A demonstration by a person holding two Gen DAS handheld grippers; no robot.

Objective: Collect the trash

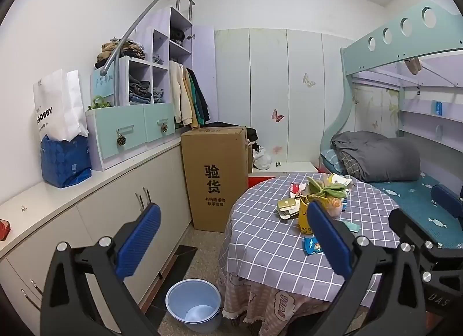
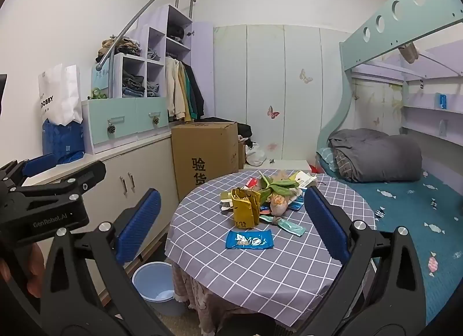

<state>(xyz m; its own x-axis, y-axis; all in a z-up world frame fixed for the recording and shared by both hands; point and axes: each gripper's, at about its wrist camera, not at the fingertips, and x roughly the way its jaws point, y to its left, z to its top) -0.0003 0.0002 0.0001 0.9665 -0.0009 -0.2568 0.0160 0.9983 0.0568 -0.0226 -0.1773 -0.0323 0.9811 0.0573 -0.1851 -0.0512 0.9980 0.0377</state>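
1. Left gripper [image 1: 233, 237]: fingers spread wide, nothing between the pads, held off the near-left edge of the bench [image 1: 260, 249].
2. Right gripper [image 2: 231, 224]: fingers spread wide, empty, short of the trash, over the near side of the bench.
3. Round bench, grey-and-white checked cloth; trash clustered around its middle.
4. Blue snack wrapper [image 2: 249, 239]: flat, nearest piece, long axis left-right in the right wrist view, print too small to read.
5. Yellow torn packet [image 2: 246, 205]: upright, long axis vertical, open top ragged, small dark marks low down, unreadable.
6. Teal sachet [image 2: 292, 226]: flat, long axis slanting toward near right, just right of the yellow packet.
7. Wilted flower with green leaves [image 2: 277, 188] lying behind the packet, stem running left-right.
8. Light blue bin [image 1: 193, 304] on the floor, left of the bench, mouth up, something pale inside.
9. Cardboard box [image 1: 215, 174] upright behind the bench, printed "验货".
10. White paper bag [image 1: 58, 104] on the side cabinet, reads "DOBBY".
11. "GenRobot.AI" on the left gripper body, seen in the right wrist view.
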